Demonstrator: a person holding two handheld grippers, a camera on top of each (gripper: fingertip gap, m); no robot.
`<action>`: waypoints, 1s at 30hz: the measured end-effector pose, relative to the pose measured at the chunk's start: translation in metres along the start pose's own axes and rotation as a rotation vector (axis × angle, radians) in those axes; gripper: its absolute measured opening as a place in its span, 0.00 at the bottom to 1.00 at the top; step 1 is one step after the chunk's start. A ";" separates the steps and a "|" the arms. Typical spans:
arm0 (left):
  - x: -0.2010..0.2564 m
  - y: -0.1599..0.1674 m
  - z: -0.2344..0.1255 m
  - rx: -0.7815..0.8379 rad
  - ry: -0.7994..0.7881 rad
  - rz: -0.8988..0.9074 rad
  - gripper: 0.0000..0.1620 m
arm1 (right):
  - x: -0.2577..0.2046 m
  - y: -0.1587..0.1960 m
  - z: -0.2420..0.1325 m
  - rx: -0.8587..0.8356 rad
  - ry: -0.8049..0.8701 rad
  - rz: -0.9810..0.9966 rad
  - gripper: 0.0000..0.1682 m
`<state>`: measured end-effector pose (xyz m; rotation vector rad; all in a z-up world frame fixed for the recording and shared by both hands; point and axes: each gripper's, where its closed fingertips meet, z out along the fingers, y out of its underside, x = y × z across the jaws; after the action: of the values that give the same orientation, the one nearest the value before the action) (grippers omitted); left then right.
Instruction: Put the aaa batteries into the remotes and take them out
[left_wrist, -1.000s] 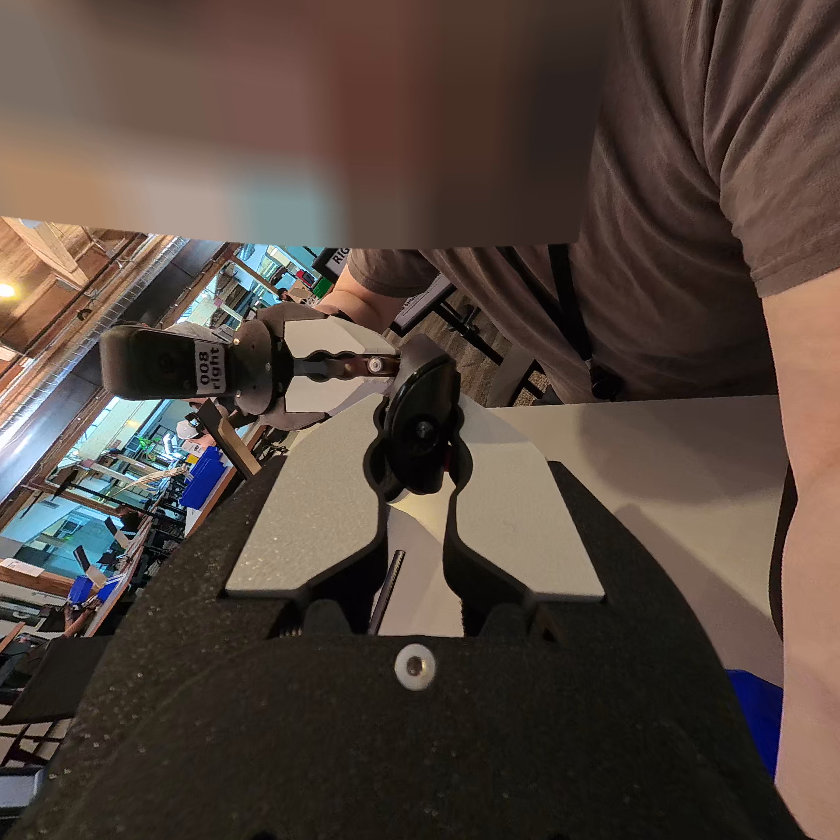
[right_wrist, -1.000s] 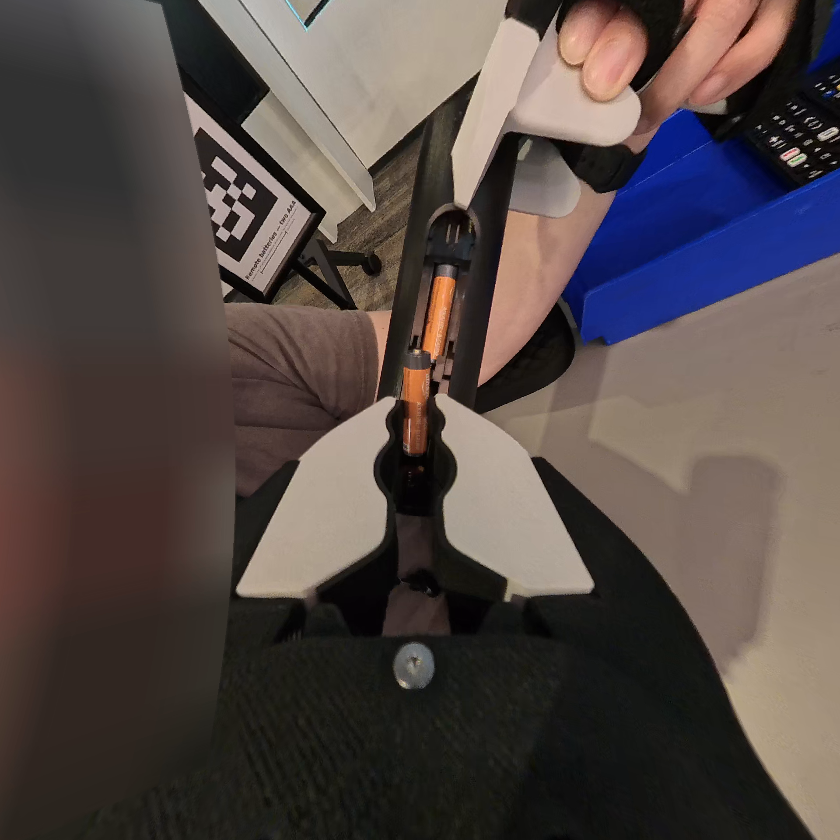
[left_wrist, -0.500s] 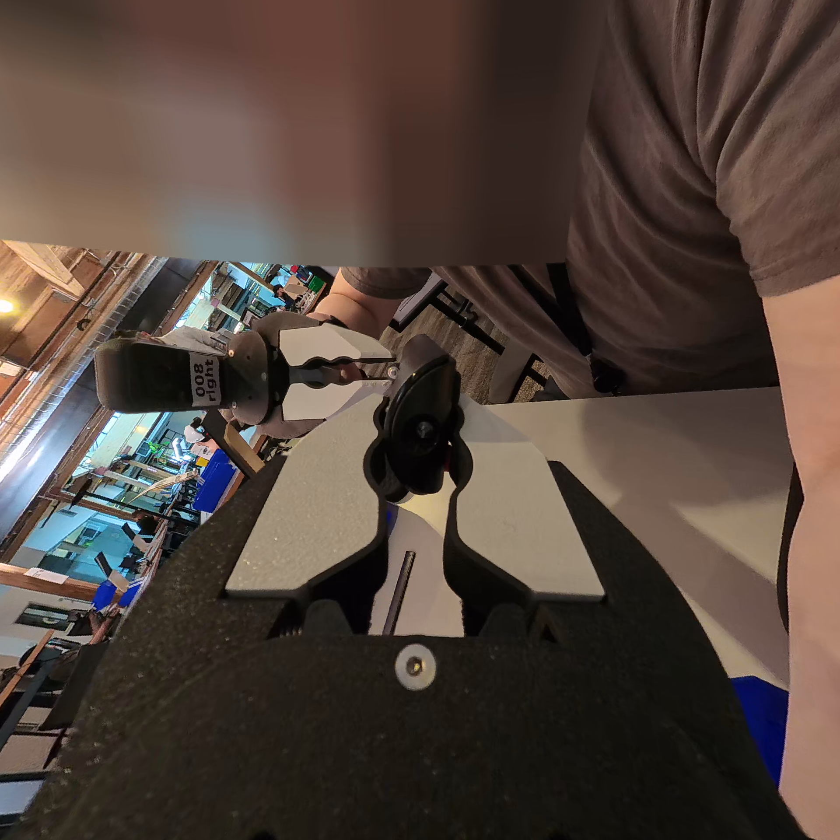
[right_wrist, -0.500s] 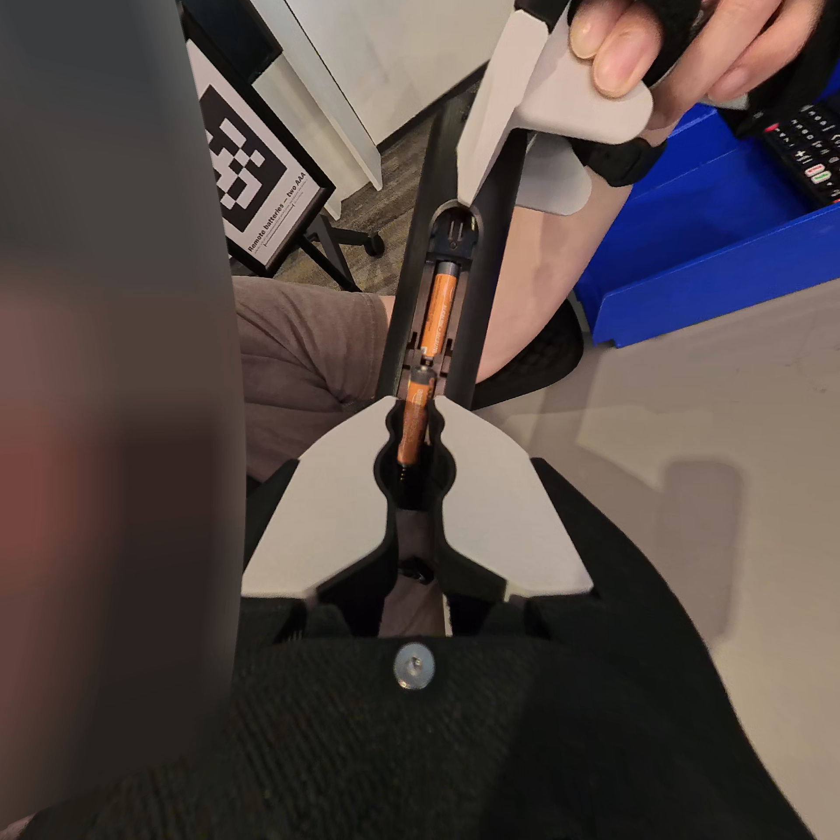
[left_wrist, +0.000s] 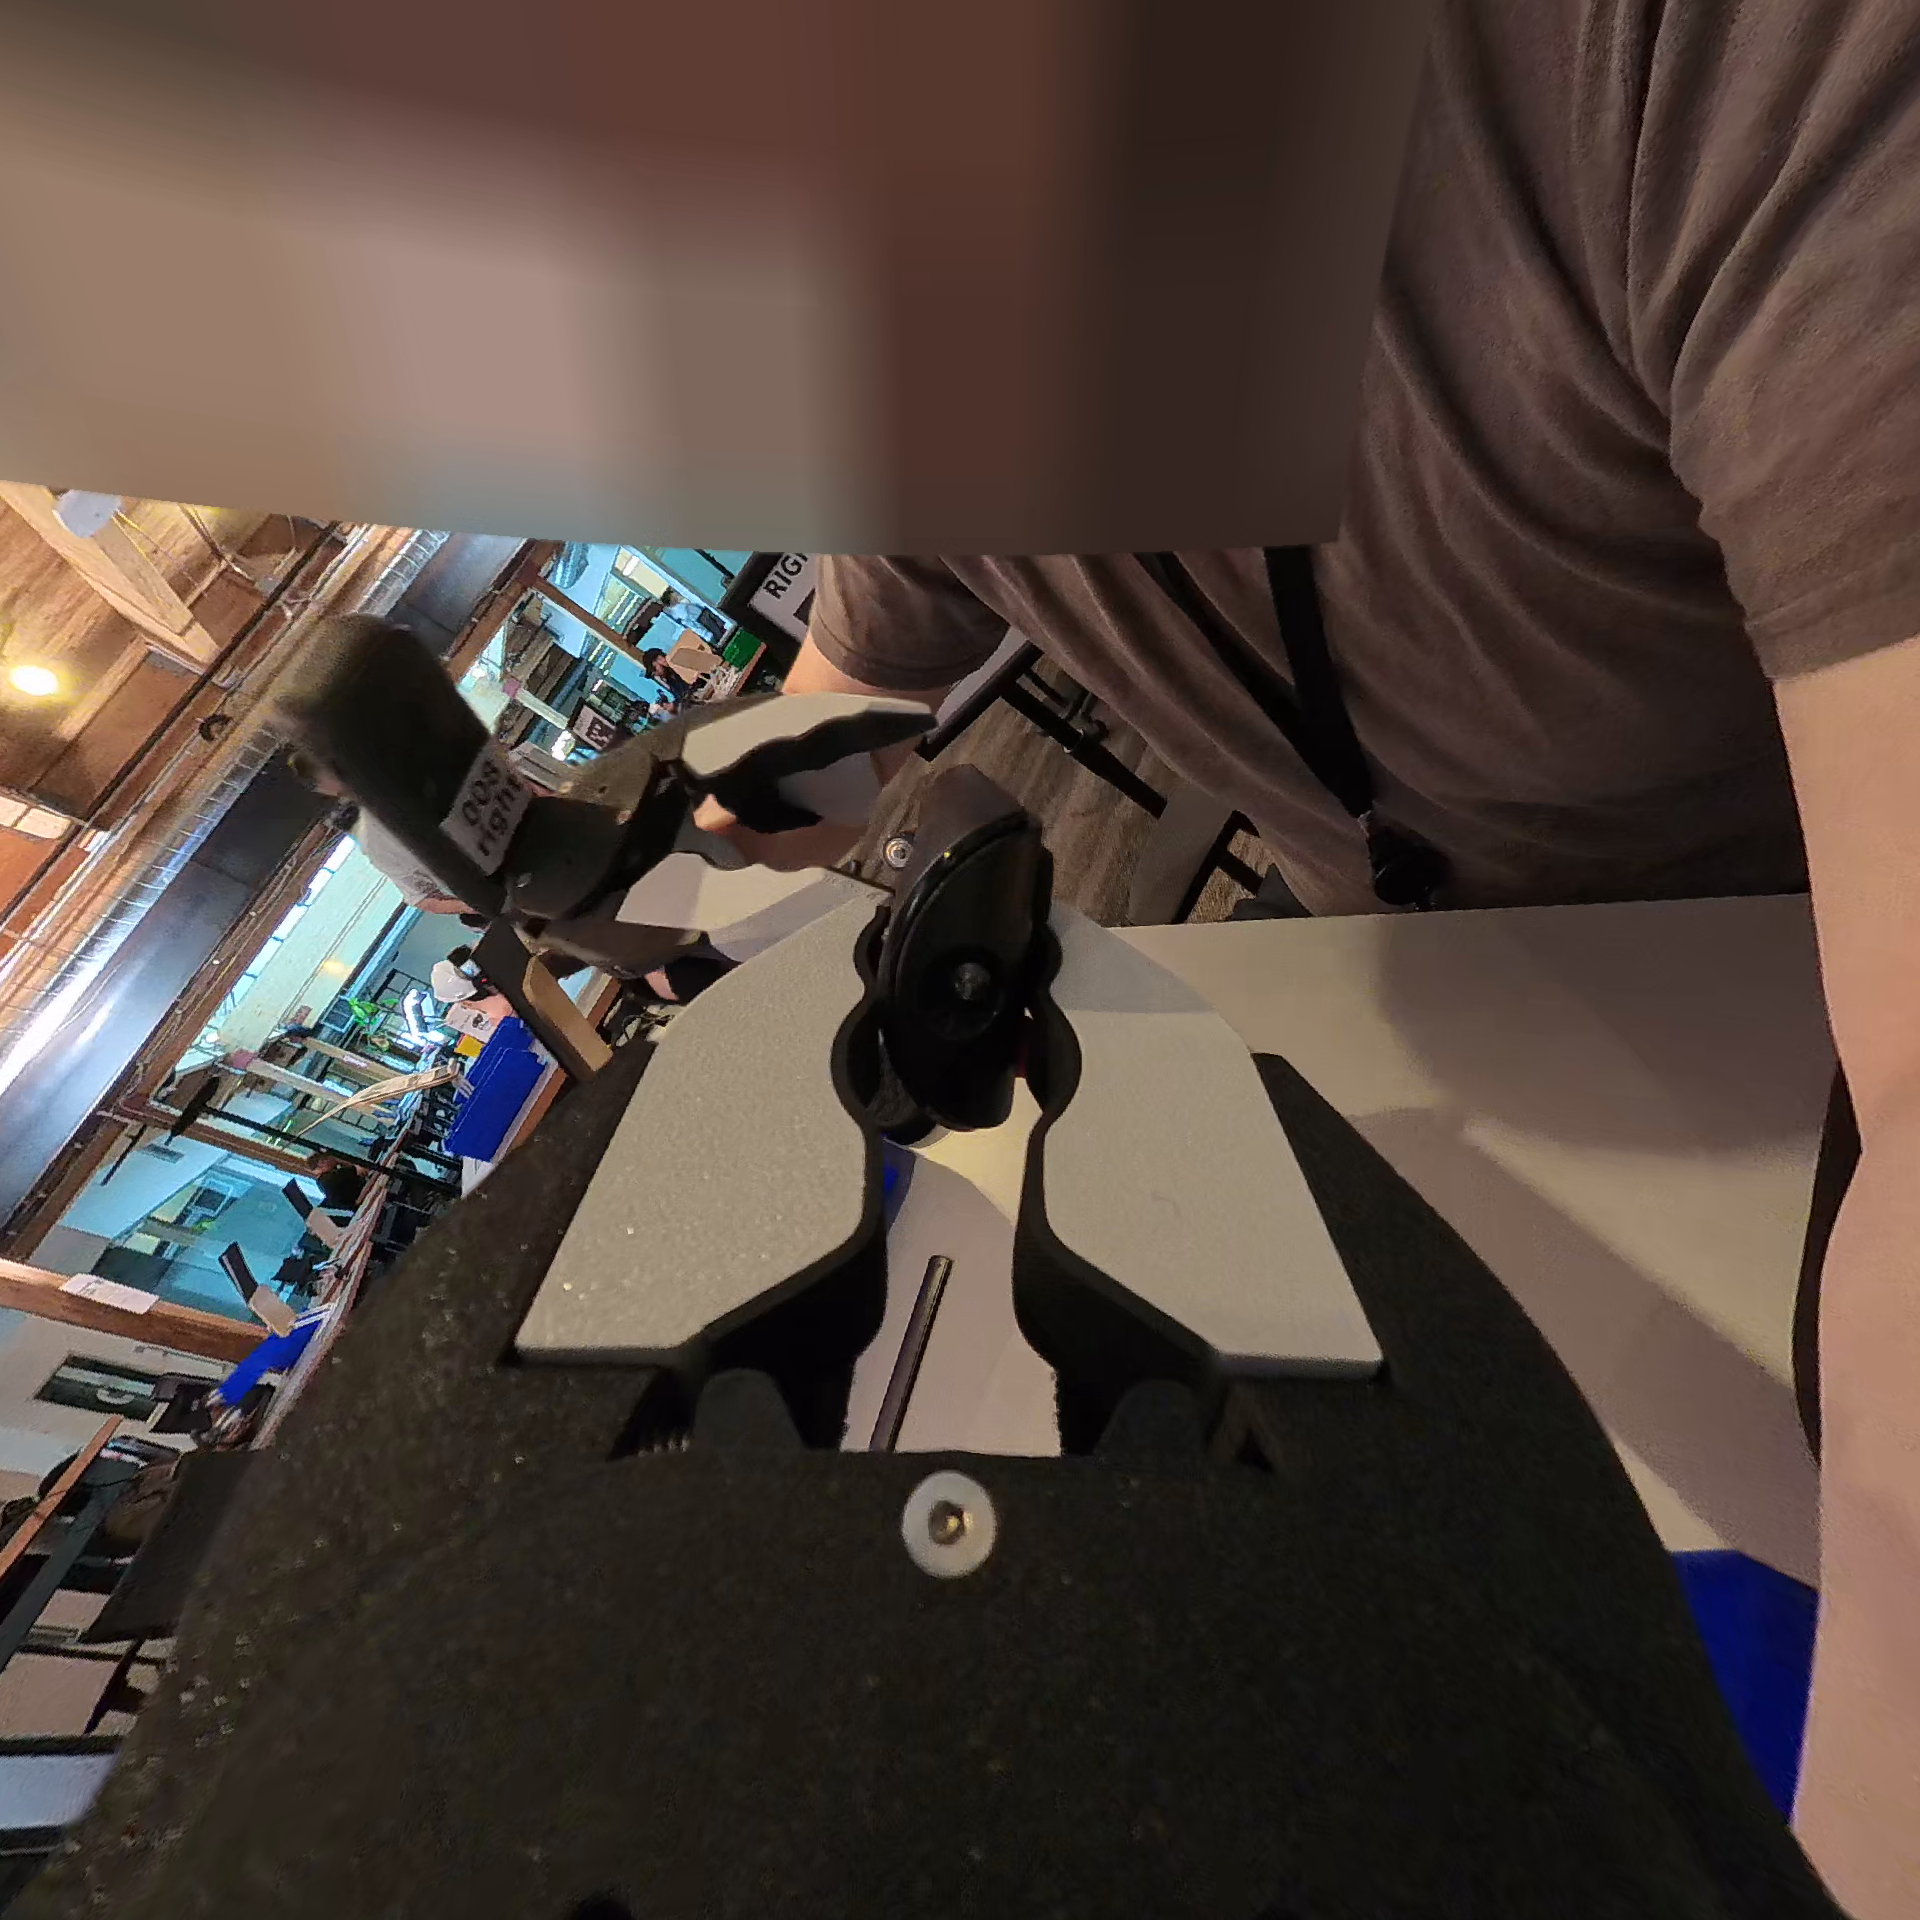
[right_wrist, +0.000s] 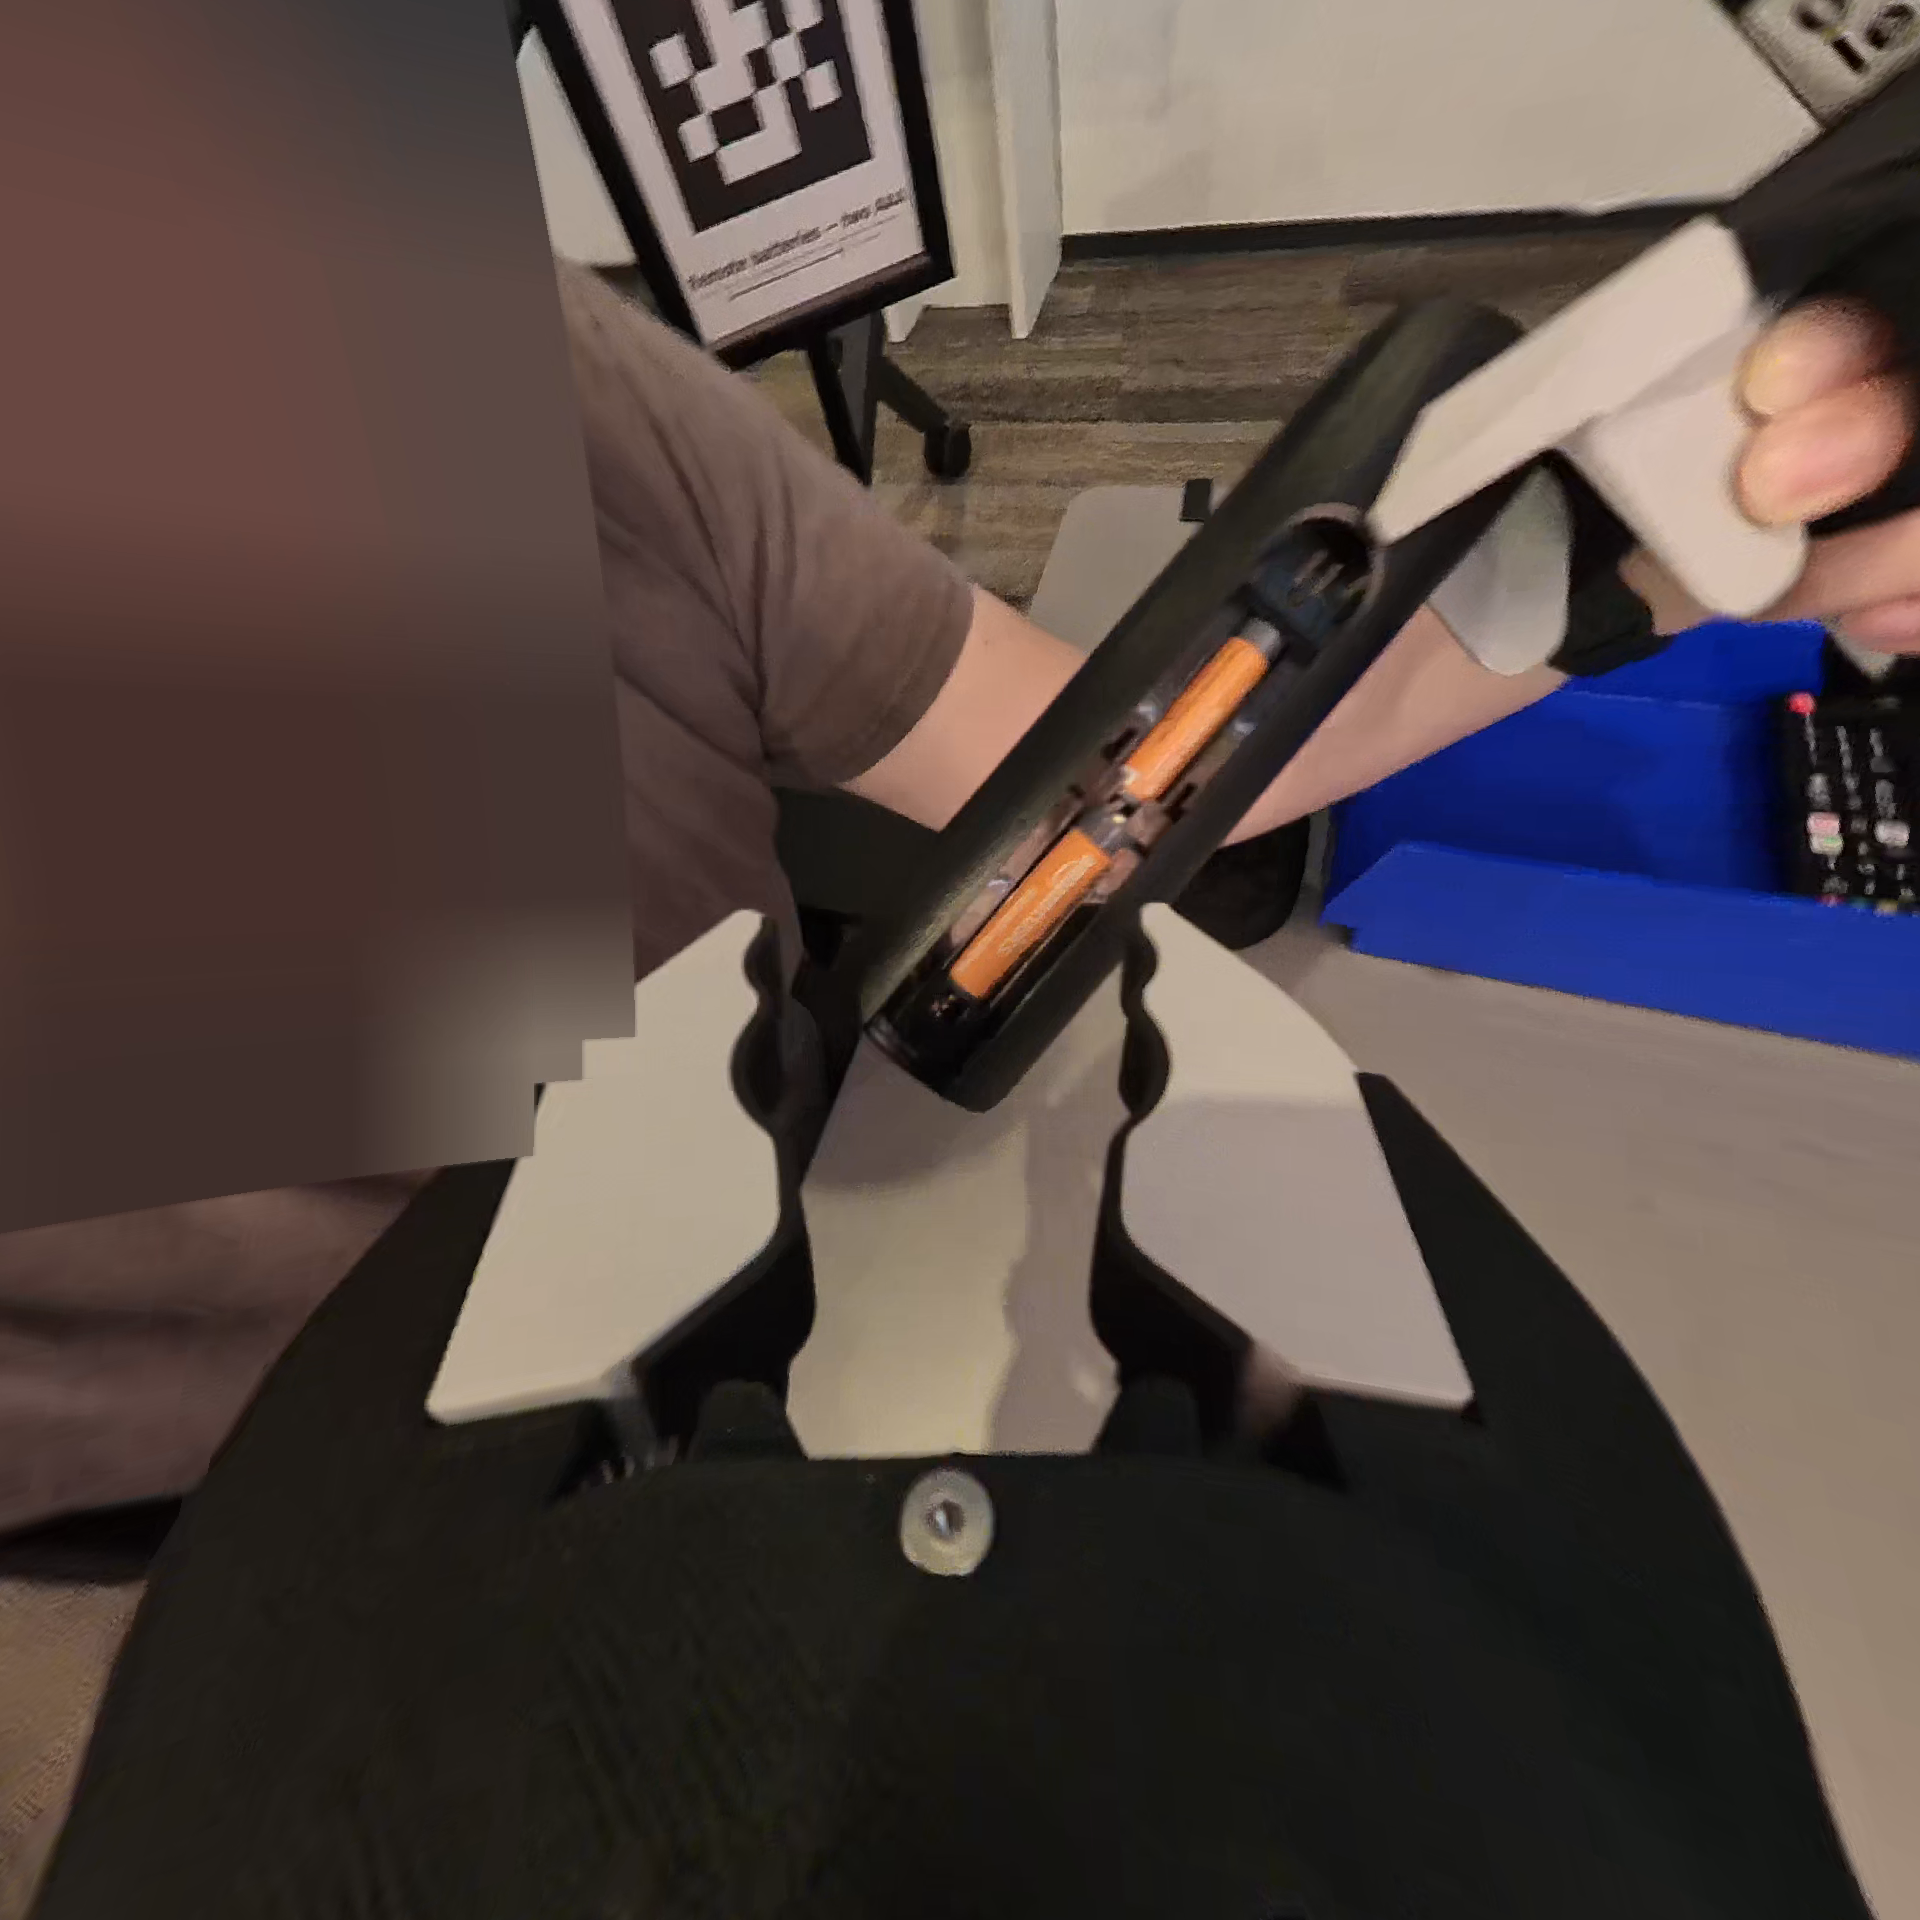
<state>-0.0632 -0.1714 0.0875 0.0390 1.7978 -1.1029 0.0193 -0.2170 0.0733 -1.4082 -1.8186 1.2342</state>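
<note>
Black slim remote, battery bay uncovered, runs diagonally through the centre of the right wrist view; two orange AAA batteries sit end to end inside. Its upper end is hidden behind the left gripper, which clamps it; in the left wrist view only the remote's end face shows. Right gripper fingers spread, empty, remote's lower end between them without visible contact. Motion blur upper right. Blue plastic bin at right holds another remote, cut off. Grey table beneath.

Both grippers, left gripper and right gripper, have pale grey fingers, rough black bodies and a silver screw; the person wears a grey-brown T-shirt.
</note>
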 end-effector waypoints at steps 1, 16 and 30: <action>-0.002 0.002 -0.002 0.005 -0.013 -0.007 0.15 | 0.002 0.002 -0.002 0.007 0.006 -0.065 0.41; -0.014 0.010 -0.018 0.058 -0.103 -0.058 0.15 | 0.029 -0.003 -0.009 -0.004 0.284 -0.705 0.46; -0.016 0.015 -0.020 0.068 -0.118 -0.080 0.15 | 0.035 0.000 -0.002 -0.067 0.213 -0.707 0.43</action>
<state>-0.0624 -0.1419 0.0915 -0.0569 1.6690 -1.1986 0.0099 -0.1838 0.0704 -0.7624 -1.9588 0.6369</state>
